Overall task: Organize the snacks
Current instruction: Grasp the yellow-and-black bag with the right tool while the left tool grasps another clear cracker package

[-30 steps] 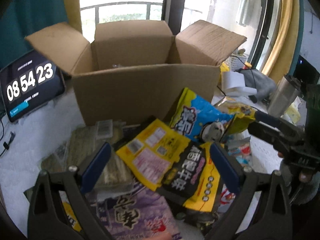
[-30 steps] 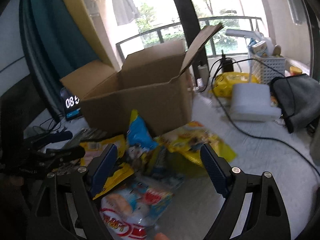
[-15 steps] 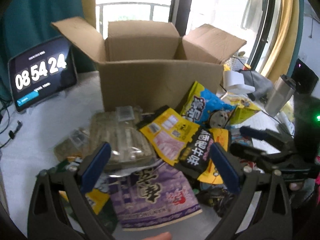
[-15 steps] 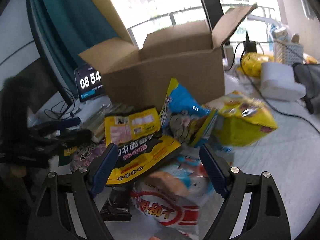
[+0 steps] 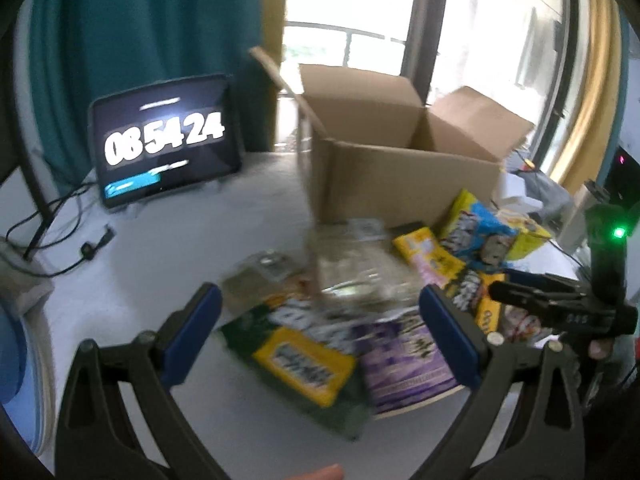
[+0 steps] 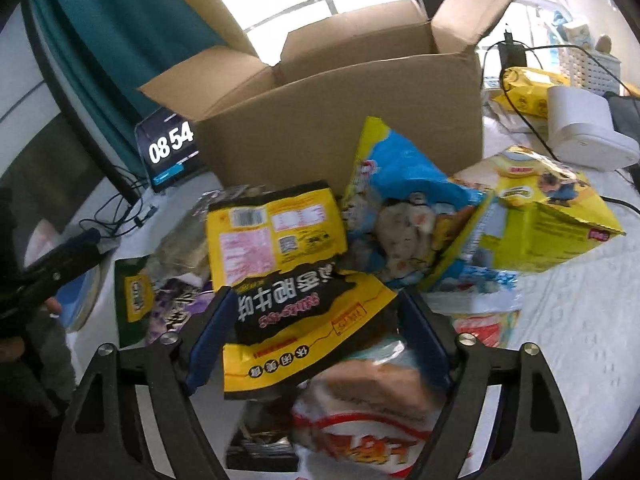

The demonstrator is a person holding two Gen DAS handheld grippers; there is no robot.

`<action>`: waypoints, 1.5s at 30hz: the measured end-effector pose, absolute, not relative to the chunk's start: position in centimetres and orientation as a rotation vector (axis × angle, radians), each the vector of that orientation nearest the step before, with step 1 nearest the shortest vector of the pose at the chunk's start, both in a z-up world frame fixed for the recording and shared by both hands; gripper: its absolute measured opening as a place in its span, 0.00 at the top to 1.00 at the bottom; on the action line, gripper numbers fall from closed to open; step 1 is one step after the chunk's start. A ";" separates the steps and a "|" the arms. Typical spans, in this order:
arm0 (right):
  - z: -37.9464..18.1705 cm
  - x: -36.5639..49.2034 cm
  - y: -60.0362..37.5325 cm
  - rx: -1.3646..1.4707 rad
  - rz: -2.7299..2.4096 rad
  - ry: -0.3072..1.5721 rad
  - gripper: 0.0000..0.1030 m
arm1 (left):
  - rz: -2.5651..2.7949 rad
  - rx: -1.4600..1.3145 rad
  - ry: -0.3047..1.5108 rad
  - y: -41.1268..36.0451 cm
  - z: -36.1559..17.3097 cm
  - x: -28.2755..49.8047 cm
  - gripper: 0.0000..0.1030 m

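Snack bags are heaped on the table [image 6: 568,320] right against the open cardboard box [image 6: 340,120], with the black-and-yellow bag [image 6: 304,312] between the right gripper [image 6: 316,344], whose spread jaws have just been closing without pinching it. Only the left wrist view shows the green-and-yellow bag [image 5: 304,360] and purple bag [image 5: 404,364] under the left gripper [image 5: 320,340], jaws wide apart, plus the full tablet clock [image 5: 164,140].

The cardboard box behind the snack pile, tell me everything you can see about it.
The cardboard box is plain brown corrugated card, standing upright on the white-covered table with its top open and all four flaps folded outward. No print or tape shows on the faces in view. Nothing of its inside floor is visible, so whether it holds anything cannot be told. The snack pile lies against its front wall: the blue and yellow snack bag leans on it. A tablet clock stands beside it, apart.
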State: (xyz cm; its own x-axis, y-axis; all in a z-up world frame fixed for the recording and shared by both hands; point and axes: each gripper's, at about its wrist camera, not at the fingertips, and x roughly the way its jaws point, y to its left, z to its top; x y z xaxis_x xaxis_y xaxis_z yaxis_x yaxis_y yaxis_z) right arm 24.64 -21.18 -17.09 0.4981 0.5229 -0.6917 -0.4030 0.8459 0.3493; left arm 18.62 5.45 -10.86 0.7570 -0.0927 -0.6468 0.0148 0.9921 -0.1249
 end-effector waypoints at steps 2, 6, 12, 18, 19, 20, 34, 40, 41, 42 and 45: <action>-17.1 24.3 -20.8 0.156 0.570 0.888 0.23 | -0.048 -0.144 0.719 7.0 -11.4 18.3 0.03; -17.9 24.8 -19.7 0.142 0.555 0.908 0.23 | -0.074 -0.175 0.704 7.9 -11.4 18.1 0.03; -18.9 25.4 -17.8 0.090 0.495 0.903 0.16 | -0.178 -0.147 0.711 5.7 -11.3 19.5 0.03; -19.6 25.6 -15.8 0.039 0.525 0.913 0.14 | -0.236 -0.090 0.779 2.4 -12.9 22.1 0.03; -19.9 25.6 -15.1 0.017 0.556 0.940 0.15 | -0.228 -0.079 0.782 2.1 -13.0 22.2 0.03; -20.3 25.5 -14.6 -0.009 0.564 0.949 0.20 | -0.219 -0.067 0.785 1.9 -13.2 22.4 0.03; -15.8 22.7 -17.7 -0.011 0.520 0.767 0.73 | -0.153 -0.007 0.844 0.5 -14.9 24.3 0.03; -14.6 22.3 -19.3 -0.006 0.524 0.725 0.73 | -0.065 0.049 0.876 -0.9 -16.1 26.2 0.03; -14.7 22.4 -19.5 0.000 0.524 0.727 0.73 | -0.056 0.049 0.879 -0.9 -16.3 26.4 0.03; -14.9 22.4 -19.9 0.007 0.523 0.730 0.73 | -0.050 0.049 0.884 -1.0 -16.5 26.7 0.03; -15.1 22.5 -20.4 0.022 0.522 0.732 0.73 | -0.051 0.035 0.895 -0.8 -16.9 27.1 0.03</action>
